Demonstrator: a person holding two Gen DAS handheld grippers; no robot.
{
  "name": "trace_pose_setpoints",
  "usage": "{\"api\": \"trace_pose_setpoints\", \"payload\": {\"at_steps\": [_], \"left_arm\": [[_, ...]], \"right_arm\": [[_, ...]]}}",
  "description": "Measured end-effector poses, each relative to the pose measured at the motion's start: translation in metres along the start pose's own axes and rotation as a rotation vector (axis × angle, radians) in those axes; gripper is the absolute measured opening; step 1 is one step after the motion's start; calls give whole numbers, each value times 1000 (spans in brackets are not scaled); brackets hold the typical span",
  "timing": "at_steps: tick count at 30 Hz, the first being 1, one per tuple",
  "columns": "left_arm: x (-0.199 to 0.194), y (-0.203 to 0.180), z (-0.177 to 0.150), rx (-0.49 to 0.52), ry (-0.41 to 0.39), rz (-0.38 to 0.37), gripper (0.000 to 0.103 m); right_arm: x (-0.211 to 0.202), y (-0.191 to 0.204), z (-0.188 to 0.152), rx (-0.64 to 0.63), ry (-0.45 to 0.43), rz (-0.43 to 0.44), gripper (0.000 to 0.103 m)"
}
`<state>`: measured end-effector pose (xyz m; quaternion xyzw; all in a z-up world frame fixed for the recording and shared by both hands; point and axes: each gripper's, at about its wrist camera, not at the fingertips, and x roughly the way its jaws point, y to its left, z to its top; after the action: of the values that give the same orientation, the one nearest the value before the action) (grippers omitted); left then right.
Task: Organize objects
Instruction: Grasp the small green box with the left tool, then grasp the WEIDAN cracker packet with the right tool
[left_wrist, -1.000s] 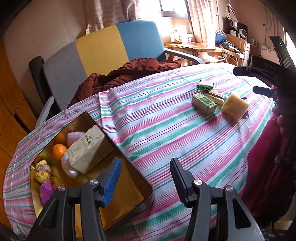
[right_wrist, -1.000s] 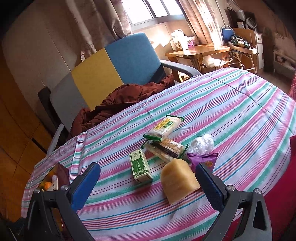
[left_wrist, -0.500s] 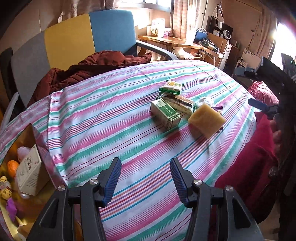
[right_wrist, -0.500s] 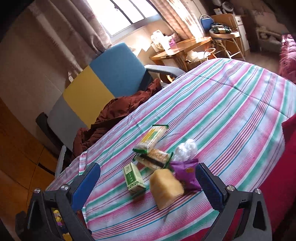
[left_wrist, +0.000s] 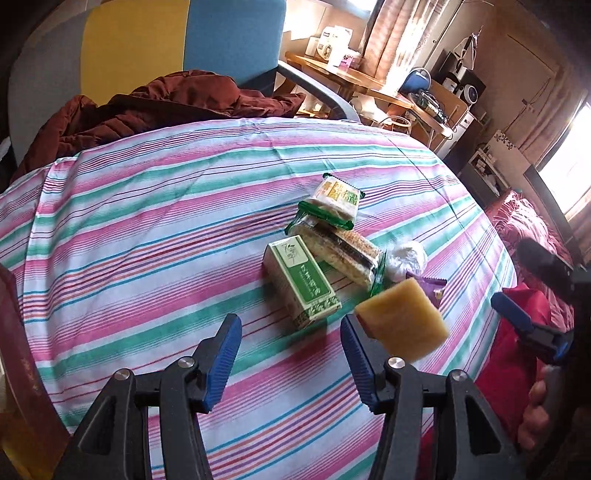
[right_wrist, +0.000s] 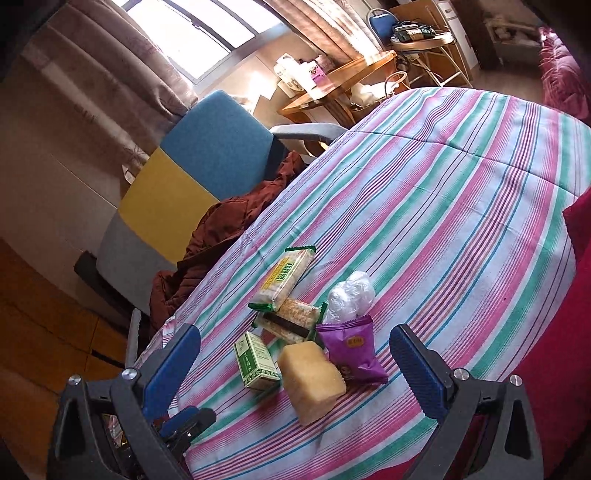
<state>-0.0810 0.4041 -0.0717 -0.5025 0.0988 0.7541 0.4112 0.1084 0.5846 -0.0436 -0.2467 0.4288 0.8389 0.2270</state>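
Left gripper (left_wrist: 290, 354) empty, jaws apart and just now opening wider, hovering over the striped tablecloth (left_wrist: 147, 236) just short of the green box (left_wrist: 301, 282). Right gripper (right_wrist: 295, 373) also gaping with nothing between its pads, poised around the same cluster. Around the green box: touching its right side, a yellow sponge-like block (right_wrist: 312, 380); just behind, a clear-wrapped cracker pack (right_wrist: 288, 317) and beyond that a green-edged wafer pack (right_wrist: 284, 277); past the block, a purple packet (right_wrist: 351, 350) and a crumpled clear plastic bag (right_wrist: 349, 295).

bare striped tablecloth (left_wrist: 147, 236) lies left of the snack pile (left_wrist: 332, 251).
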Motion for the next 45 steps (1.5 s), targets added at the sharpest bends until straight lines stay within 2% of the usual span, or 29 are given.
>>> {"api": "trace_pose_setpoints", "payload": {"at_steps": [1, 7, 9, 10, 11, 12, 17, 21, 24, 27, 29, 33, 37, 42, 43, 44, 45], "left_arm": [[6, -1, 6, -4, 4, 0, 61], [53, -7, 30, 5, 56, 44, 61], [69, -5, 31, 4, 92, 57, 57], [74, -3, 29, 2, 106, 54, 46], [74, -1, 28, 8, 100, 68, 34], [72, 0, 25, 31, 85, 80, 31], [61, 9, 12, 66, 76, 75, 31], [42, 19, -10, 64, 54, 115, 31], [25, 29, -34, 88, 34, 150, 31], [11, 37, -53, 84, 20, 161, 31], [3, 45, -61, 73, 12, 155, 31], [-3, 50, -71, 62, -7, 139, 31], [-3, 54, -75, 57, -21, 114, 31], [-4, 59, -75, 30, -23, 80, 31], [-4, 59, -75, 31, -26, 78, 31], [-4, 59, -76, 32, -29, 75, 32], [-4, 60, -76, 32, -31, 72, 32]], "right_arm": [[1, 0, 0, 0, 7, 1, 103], [7, -2, 0, 3, 39, 13, 103], [8, -3, 0, 6, 46, 18, 103], [8, -3, 0, 7, 48, 21, 103], [9, -3, 0, 8, 49, 23, 103], [9, -4, 0, 9, 50, 26, 103], [12, -4, 0, 9, 67, 15, 103], [15, -3, 1, 3, 81, -10, 103], [20, 4, 2, -41, 114, -63, 103], [38, 20, 7, -129, 175, -106, 103], [50, 36, 15, -182, 184, -116, 103], [90, 65, 36, -228, 223, -139, 103], [149, 79, 52, -254, 282, -254, 103], [216, 73, 56, -260, 388, -416, 103], [225, 69, 55, -245, 410, -420, 102], [233, 66, 54, -235, 433, -407, 89], [238, 65, 52, -244, 451, -400, 67]]}}
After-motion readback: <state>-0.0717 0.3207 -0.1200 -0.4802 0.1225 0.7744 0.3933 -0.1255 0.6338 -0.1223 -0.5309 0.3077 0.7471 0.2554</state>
